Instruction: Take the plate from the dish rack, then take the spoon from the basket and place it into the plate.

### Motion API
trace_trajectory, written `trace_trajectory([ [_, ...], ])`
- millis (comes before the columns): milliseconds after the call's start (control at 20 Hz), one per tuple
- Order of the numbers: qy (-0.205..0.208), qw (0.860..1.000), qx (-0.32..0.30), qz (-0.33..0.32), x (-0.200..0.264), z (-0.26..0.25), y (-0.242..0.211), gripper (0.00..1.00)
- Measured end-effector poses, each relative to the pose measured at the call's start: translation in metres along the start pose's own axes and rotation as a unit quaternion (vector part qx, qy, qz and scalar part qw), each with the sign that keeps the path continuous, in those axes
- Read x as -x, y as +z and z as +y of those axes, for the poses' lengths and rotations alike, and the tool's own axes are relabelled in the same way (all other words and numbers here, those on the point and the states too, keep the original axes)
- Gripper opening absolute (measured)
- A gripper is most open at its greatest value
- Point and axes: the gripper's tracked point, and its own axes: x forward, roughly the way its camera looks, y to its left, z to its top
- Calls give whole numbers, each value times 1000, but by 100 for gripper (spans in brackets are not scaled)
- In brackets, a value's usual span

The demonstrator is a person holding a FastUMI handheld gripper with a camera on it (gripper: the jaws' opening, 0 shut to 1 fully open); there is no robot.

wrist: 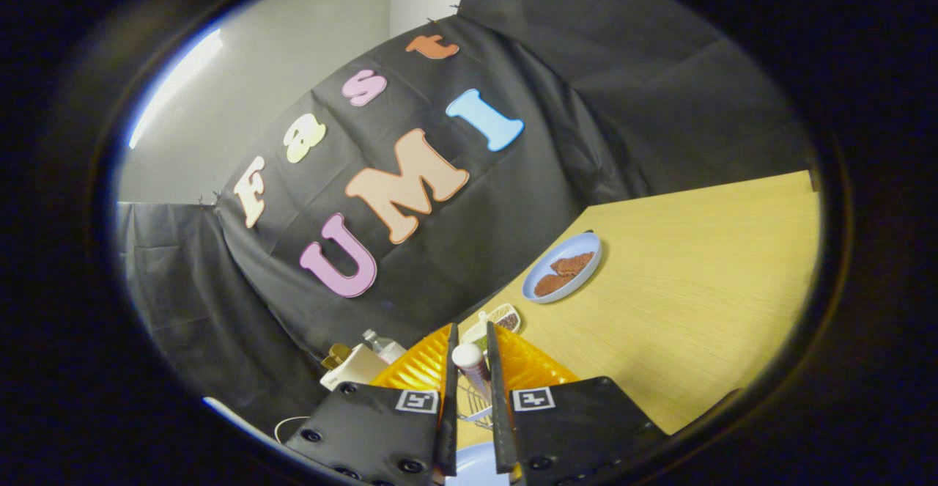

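Two fingers [470,369], standing nearly parallel with a narrow gap, flank a slender object with a pale rounded end [469,360]; it looks like the spoon's handle, though whether both fingers press on it cannot be told.

Item 1, spoon: between the fingers, rising from a wire basket [473,405] just below them. Judgement: the step in hand is lifting the spoon out. Done well, the grip sits square on the handle, the lift goes straight up along the handle's line until the bowl clears the wire, and no sideways drag catches the basket.

Item 2, plate [469,468]: a pale blue rim shows near, under the fingers; likely the target, apparently already off the rack.

Item 3, orange ribbed rack or tray [410,372]: behind both fingers, close.

Item 4, second blue plate [582,248] holding brown food pieces [564,272]: far right, well apart.

Item 5, small dish of dark grains [506,317]; a bottle [381,344]; a white box [355,369]: far side, near the wall.

Surface: light wooden bench [696,288], smooth, largely bare to the right.

Room: black cloth wall [586,105] behind, a pale wall [278,68] above left with a strip light [176,83].
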Motion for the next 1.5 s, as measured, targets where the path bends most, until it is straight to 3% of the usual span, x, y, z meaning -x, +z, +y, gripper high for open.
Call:
trace_trajectory([
  [600,52,997,37,-32,54,45,17,24],
  [850,89,995,-25,23,78,49,-17,22],
  [1200,69,993,-48,88,80,17,-72,20],
  [1500,43,994,-60,82,69,1,-73,19],
])
